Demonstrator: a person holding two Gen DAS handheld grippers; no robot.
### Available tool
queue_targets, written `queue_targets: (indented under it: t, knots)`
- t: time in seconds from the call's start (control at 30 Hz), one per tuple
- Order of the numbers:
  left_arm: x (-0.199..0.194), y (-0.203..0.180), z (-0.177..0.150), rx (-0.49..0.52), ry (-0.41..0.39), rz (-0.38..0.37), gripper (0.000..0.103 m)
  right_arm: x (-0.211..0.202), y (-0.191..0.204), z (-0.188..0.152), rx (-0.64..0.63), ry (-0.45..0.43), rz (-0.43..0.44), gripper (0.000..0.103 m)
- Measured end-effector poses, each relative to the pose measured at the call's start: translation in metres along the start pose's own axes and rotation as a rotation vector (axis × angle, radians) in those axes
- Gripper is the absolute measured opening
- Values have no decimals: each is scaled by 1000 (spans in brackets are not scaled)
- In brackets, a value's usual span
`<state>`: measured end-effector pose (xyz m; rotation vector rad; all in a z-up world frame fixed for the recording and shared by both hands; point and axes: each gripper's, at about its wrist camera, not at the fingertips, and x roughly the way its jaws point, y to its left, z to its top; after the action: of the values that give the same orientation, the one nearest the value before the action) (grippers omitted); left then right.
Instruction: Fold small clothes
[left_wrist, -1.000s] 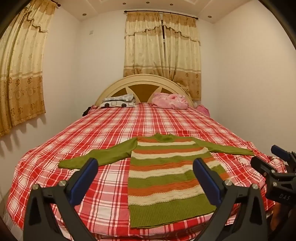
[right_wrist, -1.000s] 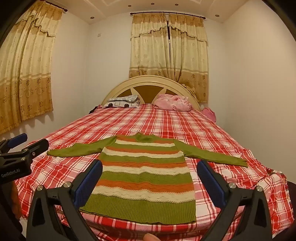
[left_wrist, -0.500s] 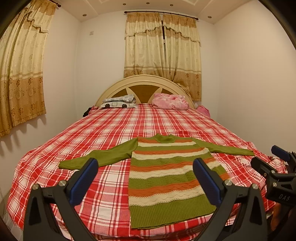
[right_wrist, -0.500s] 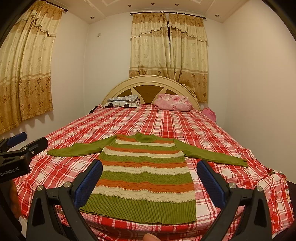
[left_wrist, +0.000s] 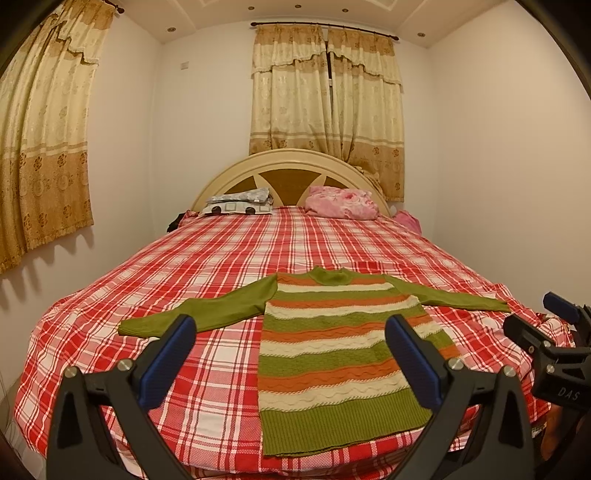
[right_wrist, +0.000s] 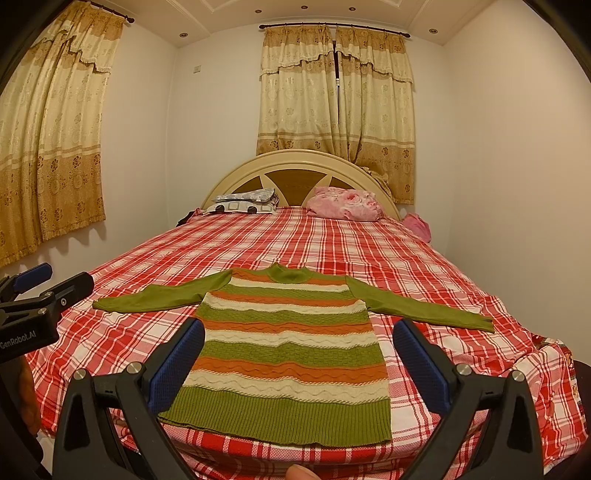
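A: Where does the garment lie?

B: Striped sweater (right_wrist: 284, 354) sits lower centre of the right wrist view, flat on the bed (right_wrist: 332, 251), hem toward the near edge, collar toward the headboard (right_wrist: 295, 166). Both sleeves spread outward: left sleeve (left_wrist: 199, 314) reaches toward mid-left of the left wrist view, right sleeve (right_wrist: 417, 304) runs to mid-right of the right wrist view. Laid open like this, every edge is exposed for a first fold, I judge.

A: Grippers?

B: Left gripper (left_wrist: 291, 362) fills the bottom of its own frame, jaws spread wide, nothing between them, hovering short of the hem. Right gripper (right_wrist: 299, 363) likewise wide apart and empty, framing the sweater body. Each also pokes into the other's view at the frame edge.

A: Why held back like that?

B: Probably a start posture: both views take in the whole garment, letting the person pick grasp points. Folding looks not yet begun; no crease in the knit.

A: Anything else on the bed?

B: Pink pillow (right_wrist: 345, 208) and a patterned pillow (right_wrist: 243, 205) at upper centre by the headboard, well apart from the sweater. A fingertip (right_wrist: 301, 472) shows at the bottom edge.

A: Risk?

B: Hem lies near the mattress edge; a pull could drag it off.
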<state>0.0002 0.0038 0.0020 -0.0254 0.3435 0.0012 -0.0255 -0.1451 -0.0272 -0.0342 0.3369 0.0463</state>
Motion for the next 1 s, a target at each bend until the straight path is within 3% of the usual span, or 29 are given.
queue_targets:
  t: [1.0]
  knots:
    - [4,8,-6,-2,5,-1,103,3,0,-4,-1,14,-2,102]
